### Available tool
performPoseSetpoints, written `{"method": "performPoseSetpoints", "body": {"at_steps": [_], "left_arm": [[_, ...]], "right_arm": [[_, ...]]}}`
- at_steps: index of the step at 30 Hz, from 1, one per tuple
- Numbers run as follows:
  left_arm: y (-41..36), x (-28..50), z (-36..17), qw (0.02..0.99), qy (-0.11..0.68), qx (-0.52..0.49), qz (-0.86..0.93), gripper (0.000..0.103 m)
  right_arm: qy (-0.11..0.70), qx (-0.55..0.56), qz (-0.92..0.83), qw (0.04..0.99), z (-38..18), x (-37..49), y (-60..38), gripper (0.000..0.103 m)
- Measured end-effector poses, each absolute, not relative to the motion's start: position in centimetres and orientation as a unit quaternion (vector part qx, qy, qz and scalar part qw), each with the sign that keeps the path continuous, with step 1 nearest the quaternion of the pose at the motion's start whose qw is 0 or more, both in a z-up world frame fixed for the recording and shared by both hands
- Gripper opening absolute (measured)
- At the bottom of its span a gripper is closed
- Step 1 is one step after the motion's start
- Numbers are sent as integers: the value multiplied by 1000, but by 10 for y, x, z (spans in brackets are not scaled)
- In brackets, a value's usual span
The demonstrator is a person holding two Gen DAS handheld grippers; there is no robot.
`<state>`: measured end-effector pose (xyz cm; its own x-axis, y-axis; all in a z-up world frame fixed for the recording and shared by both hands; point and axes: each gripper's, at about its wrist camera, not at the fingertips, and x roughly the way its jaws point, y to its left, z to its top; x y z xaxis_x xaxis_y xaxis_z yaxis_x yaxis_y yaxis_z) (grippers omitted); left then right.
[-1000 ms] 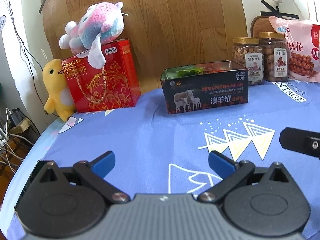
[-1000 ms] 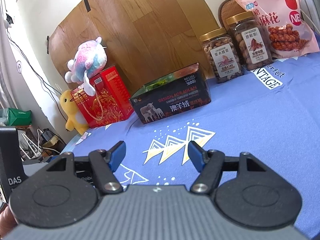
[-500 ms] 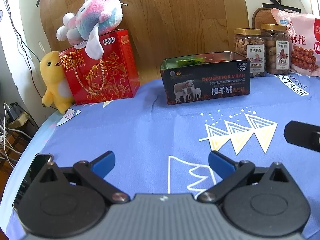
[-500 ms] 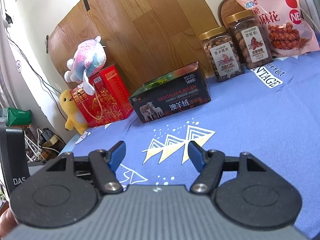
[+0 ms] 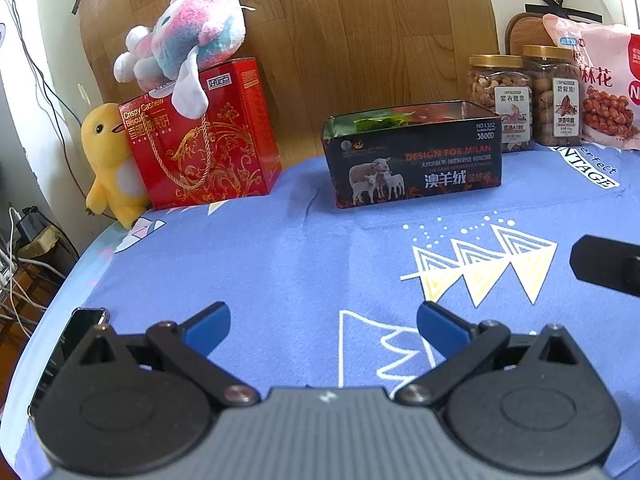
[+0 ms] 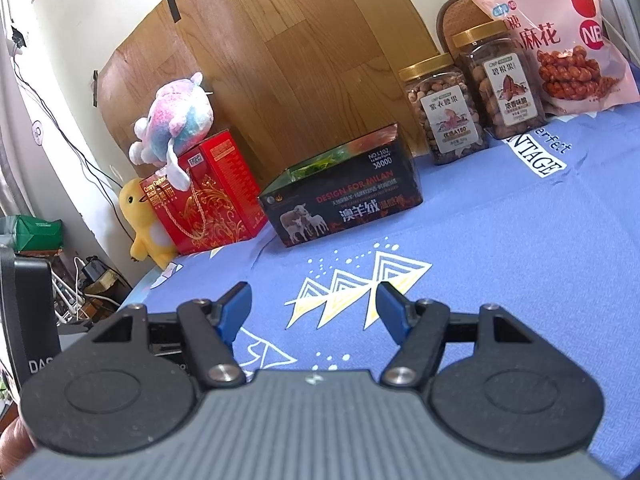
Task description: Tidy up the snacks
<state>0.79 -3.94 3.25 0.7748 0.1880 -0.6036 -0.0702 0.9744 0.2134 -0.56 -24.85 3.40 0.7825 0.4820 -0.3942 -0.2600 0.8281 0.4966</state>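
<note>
The left gripper (image 5: 323, 326) tips downward, so a dark phone (image 5: 66, 354) now shows at the tabletop's left edge.

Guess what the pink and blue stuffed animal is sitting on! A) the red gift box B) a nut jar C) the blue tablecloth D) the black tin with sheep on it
A: the pink and blue stuffed animal lies on top of the red gift box, beside the yellow duck plush.
</note>
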Motion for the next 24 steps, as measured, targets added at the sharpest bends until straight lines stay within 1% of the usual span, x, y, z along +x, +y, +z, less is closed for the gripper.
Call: {"method": "performPoseSetpoints", "body": {"at_steps": [24], "left_arm": [[-44,7,30,936,330,99,71,103]], "right_arm": [[261,215,205,919,34,-5,-252,71]]}}
